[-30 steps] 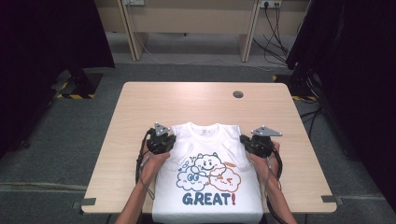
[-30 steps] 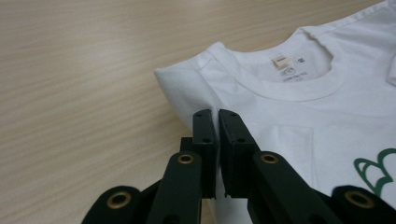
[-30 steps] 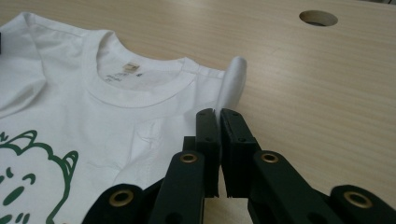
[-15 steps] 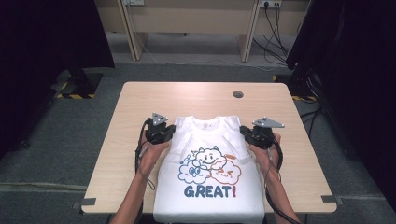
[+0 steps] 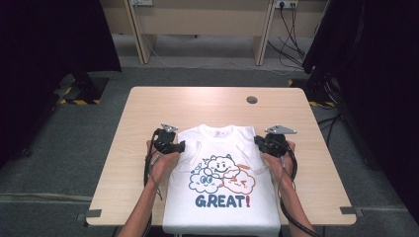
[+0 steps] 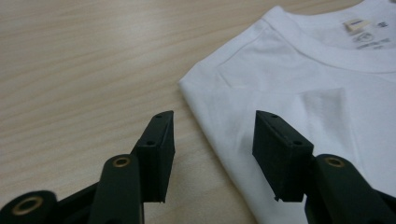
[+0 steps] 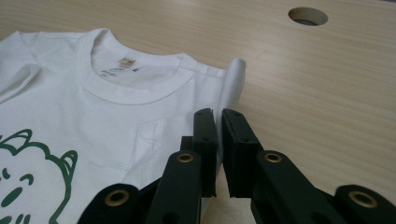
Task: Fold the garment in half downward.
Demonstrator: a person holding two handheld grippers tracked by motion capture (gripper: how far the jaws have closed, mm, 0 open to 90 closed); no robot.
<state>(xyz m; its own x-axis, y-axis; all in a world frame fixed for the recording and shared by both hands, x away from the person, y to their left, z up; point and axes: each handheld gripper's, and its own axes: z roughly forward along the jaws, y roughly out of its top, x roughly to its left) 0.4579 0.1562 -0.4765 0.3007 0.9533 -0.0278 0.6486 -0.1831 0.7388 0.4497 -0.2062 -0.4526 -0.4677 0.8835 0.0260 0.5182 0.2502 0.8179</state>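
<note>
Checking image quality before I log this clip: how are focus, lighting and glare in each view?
High view: even lighting on the table, dark surroundings at both sides, T-shirt print sharp. Left gripper view: the left gripper is fairly sharp, the collar label soft, no glare. Right gripper view: the right gripper is crisp, the table hole slightly blurred, with soft shadows.

Black hand-held gripper (image 6: 212,149), brass rivets, ribbed pads (image 6: 275,149)
</note>
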